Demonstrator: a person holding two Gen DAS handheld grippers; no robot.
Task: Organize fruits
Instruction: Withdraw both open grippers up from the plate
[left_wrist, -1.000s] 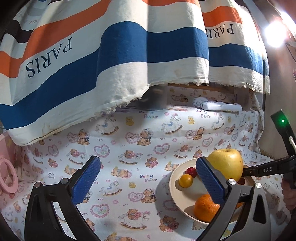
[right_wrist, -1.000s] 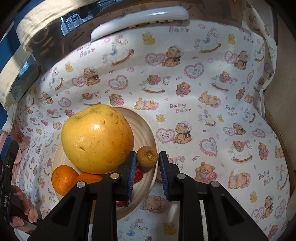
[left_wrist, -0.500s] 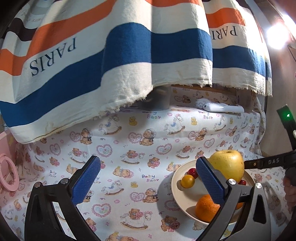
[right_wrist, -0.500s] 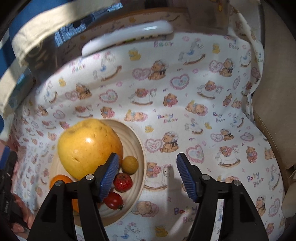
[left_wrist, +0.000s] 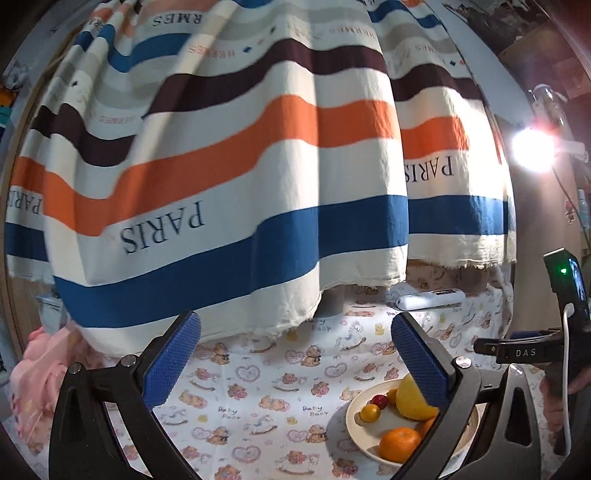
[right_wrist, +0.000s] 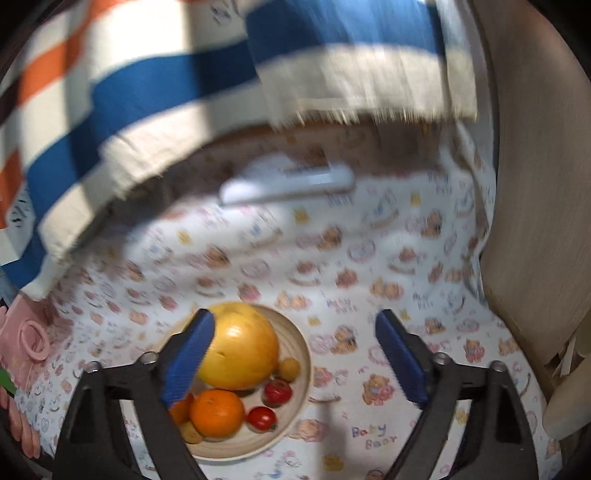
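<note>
My right tongs (right_wrist: 295, 358) just opening wide, nothing between them, above the plate (right_wrist: 304, 373) of fruit, big yellow apple (right_wrist: 240, 354) upright, my left tongs (left_wrist: 295, 358) open and empty, striped curtain (left_wrist: 229, 177) hanging behind, white remote (right_wrist: 288, 182) beyond.

A home (teddy-print tablecloth (left_wrist: 258, 387), striped curtain (left_wrist: 221, 184)).

A striped curtain (left_wrist: 229, 192) printed "PARIS" hangs over the far edge of a tabletop (left_wrist: 266, 391) covered in teddy-bear cloth; a bright lamp (left_wrist: 533, 149) glares at right.
</note>
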